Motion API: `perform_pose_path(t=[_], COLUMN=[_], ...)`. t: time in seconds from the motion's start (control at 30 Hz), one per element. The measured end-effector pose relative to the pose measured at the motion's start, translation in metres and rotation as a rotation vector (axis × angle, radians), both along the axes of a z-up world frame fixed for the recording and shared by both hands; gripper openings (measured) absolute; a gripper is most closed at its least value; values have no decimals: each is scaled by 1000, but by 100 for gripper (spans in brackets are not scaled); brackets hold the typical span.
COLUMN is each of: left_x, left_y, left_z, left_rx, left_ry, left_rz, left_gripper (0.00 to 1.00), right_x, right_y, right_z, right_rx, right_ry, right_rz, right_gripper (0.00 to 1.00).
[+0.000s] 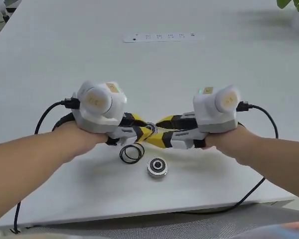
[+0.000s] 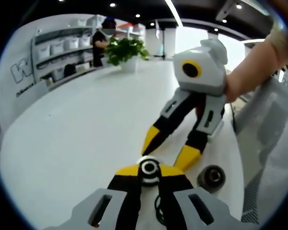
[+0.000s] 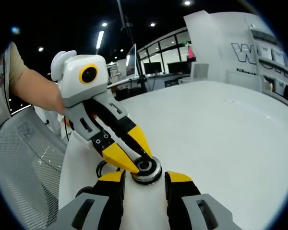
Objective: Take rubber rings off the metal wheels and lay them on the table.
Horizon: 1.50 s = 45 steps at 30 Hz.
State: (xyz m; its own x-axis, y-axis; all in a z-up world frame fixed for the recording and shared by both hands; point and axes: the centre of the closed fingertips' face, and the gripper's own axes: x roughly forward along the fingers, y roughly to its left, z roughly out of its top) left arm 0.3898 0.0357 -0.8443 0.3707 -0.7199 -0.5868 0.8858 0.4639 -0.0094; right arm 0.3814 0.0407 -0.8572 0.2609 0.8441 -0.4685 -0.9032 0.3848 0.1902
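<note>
Near the front edge of the table (image 1: 199, 59), about midway along it, both grippers are meeting tip to tip just above the surface. Left gripper (image 2: 150, 171) is clamping a small metal wheel (image 3: 147, 167) between its yellow-tipped jaws, which are closed on it. Right gripper (image 2: 169, 152) is facing it with jaws spread, tips flanking the wheel. Whether they are touching it cannot be told. A dark band is running round the wheel's rim, likely a rubber ring not yet removed.

Loose rubber rings (image 1: 132, 152) are lying overlapped on the table just below the left gripper, toward the front edge. A second wheel (image 1: 157, 167) is lying flat just beside them, closer to that edge. Its rim is showing bright metal, so it is probably already stripped.

Handling, judged: the wheel is looking hard, smooth and round, and is likely to be slipping under the jaws. Holding it across its flat faces is seeming safest. The ring is looking thin, black, soft, stretchy and light. Pinching it at the outer edge and peeling it sideways over the rim is seeming the way. The table is showing white, matte and flat.
</note>
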Motion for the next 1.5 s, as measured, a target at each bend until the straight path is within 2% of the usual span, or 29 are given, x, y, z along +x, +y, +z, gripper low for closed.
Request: perform_pose_path(t=[0.37,0.67,1.1,1.2,1.27,1.4,1.5], left_x=[1,1,1,2,2,2,2], left_y=[-1,-2,0,0,1,1,1], left_z=[-1,-1,-1,-2,-2,-2,-3], left_rx=[-3,-2,-9,-10,-10,-12,-12], left_ry=[-3,-6,-4,-2,-2,3,3], left_rz=[19,19,26,30,31,39,43], left_gripper=[13,13,13,13,13,13,13], right_x=[0,-7,-7,-7,-5,-4,-3], right_y=[-1,-3,-8,-10,-13,-12,-12], right_z=[-1,1,-2,-2,-4,-5,-6], right_rx=[-12,-29,-44,-50,-57,-52,-43], right_ry=[-11,-30,-35,-45,-40,-30,-5], right_rz=[-11,0,12,15,8,5,-13], right_gripper=[27,24,16,11,4,4,3])
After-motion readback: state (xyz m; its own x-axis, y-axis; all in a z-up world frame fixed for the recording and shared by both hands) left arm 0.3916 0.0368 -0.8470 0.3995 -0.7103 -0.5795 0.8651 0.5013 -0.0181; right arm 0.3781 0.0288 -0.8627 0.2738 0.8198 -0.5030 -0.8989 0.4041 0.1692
